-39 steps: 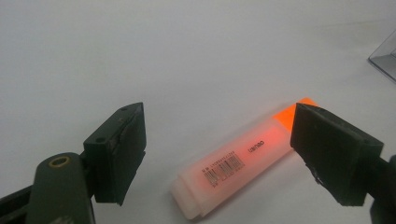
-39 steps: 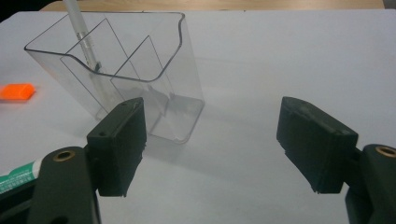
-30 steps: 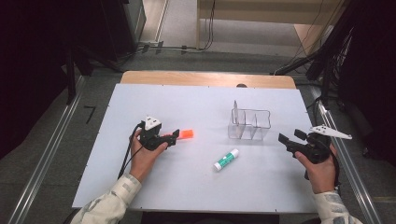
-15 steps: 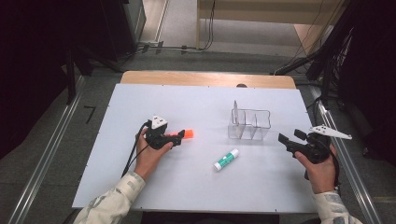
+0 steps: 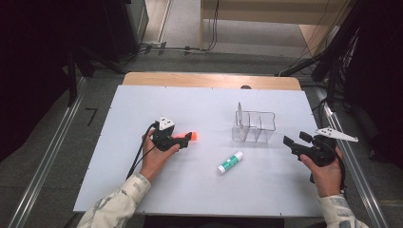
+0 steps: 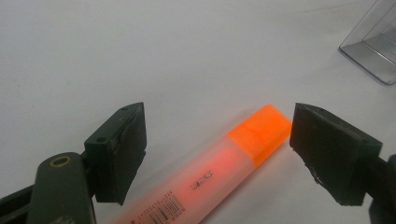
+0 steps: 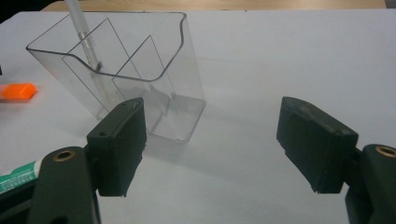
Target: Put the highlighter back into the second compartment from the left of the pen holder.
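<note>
Organizer point(image 5: 254, 127) first: one clear plastic one with divider walls making a few compartments, sitting just ahead of the right claw point(image 5: 291, 142) and a bit toward its left jaw in the right claw's own view. One thin clear pen point(image 7: 88, 46) stands tilted in the end compartment farthest from that claw; the other compartments look bare.

Count on the white worktop point(image 5: 119, 185): one organizer, one pen, one orange highlighter point(image 6: 205, 177), one glue stick point(image 5: 230, 162), two claws.

Left claw point(image 5: 186, 138) is spread wide, jaws on either side of the highlighter without touching it. In the left gripper view the highlighter lies flat on the worktop between the jaws, running diagonally, its orange cap end just beside the right jaw and the pale barrel with print heading back under the claw. A corner of the organizer point(image 6: 373, 51) shows well ahead of it, off to the right.

Right claw is spread wide too, nothing between the jaws, just bare worktop. The glue stick point(image 7: 16, 179) pokes in beside its left jaw, white with a green label, and the highlighter cap point(image 7: 17, 91) sits farther off on that same side. From the high view the glue stick lies between the two claws, apart from both.
</note>
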Motion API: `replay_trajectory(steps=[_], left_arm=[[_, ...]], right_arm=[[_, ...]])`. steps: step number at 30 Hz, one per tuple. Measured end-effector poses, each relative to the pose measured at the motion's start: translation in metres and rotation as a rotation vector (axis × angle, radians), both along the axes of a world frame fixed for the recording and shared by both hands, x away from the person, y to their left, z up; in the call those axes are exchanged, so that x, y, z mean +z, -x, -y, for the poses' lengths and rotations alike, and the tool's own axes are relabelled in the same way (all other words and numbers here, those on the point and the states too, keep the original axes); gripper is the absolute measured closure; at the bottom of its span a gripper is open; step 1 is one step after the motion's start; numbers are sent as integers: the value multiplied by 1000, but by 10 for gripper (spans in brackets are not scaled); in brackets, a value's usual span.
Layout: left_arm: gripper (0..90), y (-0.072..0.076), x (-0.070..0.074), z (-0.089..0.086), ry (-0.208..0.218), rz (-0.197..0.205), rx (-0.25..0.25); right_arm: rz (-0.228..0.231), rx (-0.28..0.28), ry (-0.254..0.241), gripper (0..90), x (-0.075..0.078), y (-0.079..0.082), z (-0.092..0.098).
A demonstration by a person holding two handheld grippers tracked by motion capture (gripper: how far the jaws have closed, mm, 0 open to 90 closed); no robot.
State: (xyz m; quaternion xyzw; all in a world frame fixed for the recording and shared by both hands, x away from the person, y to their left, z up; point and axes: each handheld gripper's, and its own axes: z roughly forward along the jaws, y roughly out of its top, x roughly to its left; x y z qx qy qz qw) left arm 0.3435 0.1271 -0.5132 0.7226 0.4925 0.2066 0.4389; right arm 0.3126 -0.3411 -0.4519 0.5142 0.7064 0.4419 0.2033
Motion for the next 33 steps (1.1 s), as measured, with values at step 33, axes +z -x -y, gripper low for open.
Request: replay_trajectory(steps=[33], left_arm=[[216,-9,-4,15,-105,-74,-69]], right_arm=[[-6,2,-3,228,0,0,0]])
